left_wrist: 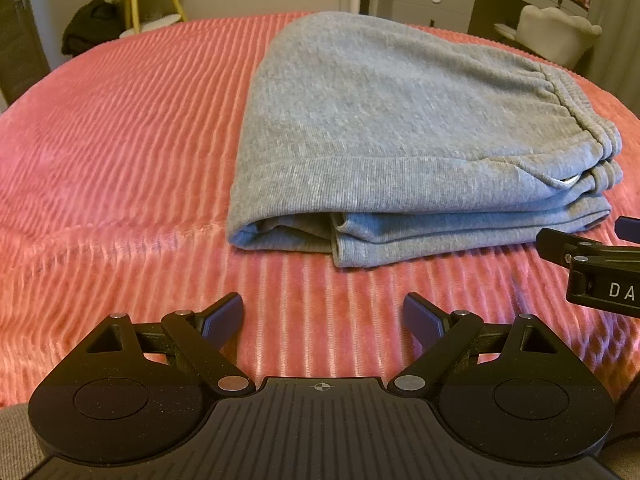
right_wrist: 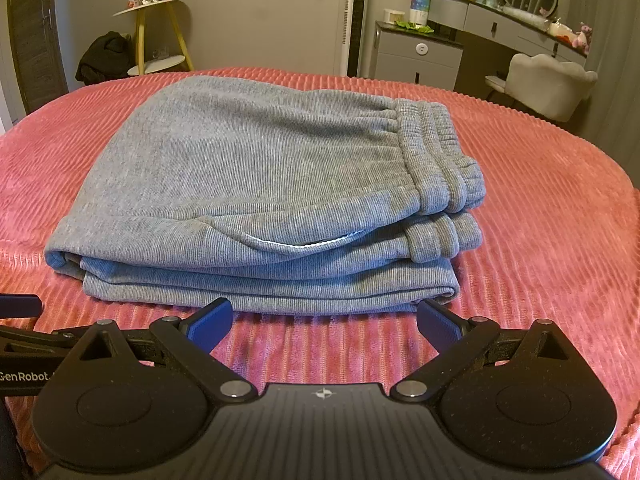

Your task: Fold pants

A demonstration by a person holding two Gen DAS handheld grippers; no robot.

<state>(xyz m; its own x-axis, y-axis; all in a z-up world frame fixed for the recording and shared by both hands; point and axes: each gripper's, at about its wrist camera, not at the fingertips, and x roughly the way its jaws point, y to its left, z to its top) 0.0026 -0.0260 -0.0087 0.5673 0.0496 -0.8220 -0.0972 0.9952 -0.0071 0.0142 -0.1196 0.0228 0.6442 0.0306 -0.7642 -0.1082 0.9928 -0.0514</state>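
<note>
Pants (right_wrist: 256, 184) folded in grey stack on pink bedspread (left_wrist: 120, 152); left tool (left_wrist: 323, 316), right tool (right_wrist: 325, 320) both released, empty

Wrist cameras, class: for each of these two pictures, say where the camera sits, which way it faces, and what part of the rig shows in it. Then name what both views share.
Left wrist: on the left gripper, looking forward and down across the pink bedspread at the folded grey pants; its open fingers show, with the right gripper at the right edge.
Right wrist: on the right gripper, facing the pants squarely; its open fingers show, the left gripper at the left edge.
Shared: pants, bedspread, yellow-legged side table, white chair.
</note>
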